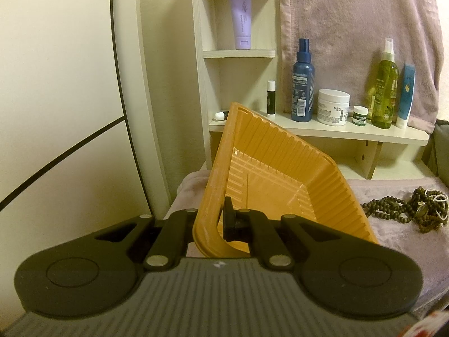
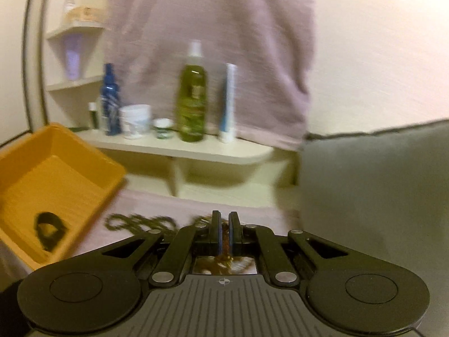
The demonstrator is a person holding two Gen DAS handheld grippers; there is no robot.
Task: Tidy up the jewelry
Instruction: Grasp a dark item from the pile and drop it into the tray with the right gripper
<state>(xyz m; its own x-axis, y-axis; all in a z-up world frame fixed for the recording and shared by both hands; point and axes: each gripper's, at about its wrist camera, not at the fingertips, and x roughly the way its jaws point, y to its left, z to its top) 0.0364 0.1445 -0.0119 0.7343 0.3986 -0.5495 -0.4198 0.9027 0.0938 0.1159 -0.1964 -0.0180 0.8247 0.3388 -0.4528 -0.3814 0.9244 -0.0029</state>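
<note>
An orange ribbed tray [image 1: 280, 168] is tipped up on its edge over the lilac cloth. My left gripper [image 1: 213, 216] is shut on the tray's near wall, one pad [image 1: 229, 220] inside it and the other hidden behind the wall. Dark wooden bead necklaces [image 1: 407, 210] lie in a heap on the cloth to the right. In the right wrist view, my right gripper [image 2: 224, 216] is shut on a brown strand [image 2: 224, 264] that shows low between its fingers. More beads [image 2: 140, 223] trail on the cloth towards the tray [image 2: 70, 174]. A dark blurred shape [image 2: 49, 231] sits inside the tray.
A low white shelf [image 1: 322, 132] behind the tray carries a blue spray bottle [image 1: 302, 81], a white jar [image 1: 334, 106], a green bottle [image 1: 385, 90] and tubes. A lilac towel [image 1: 350, 28] hangs behind. A grey cushion [image 2: 378, 182] stands at the right.
</note>
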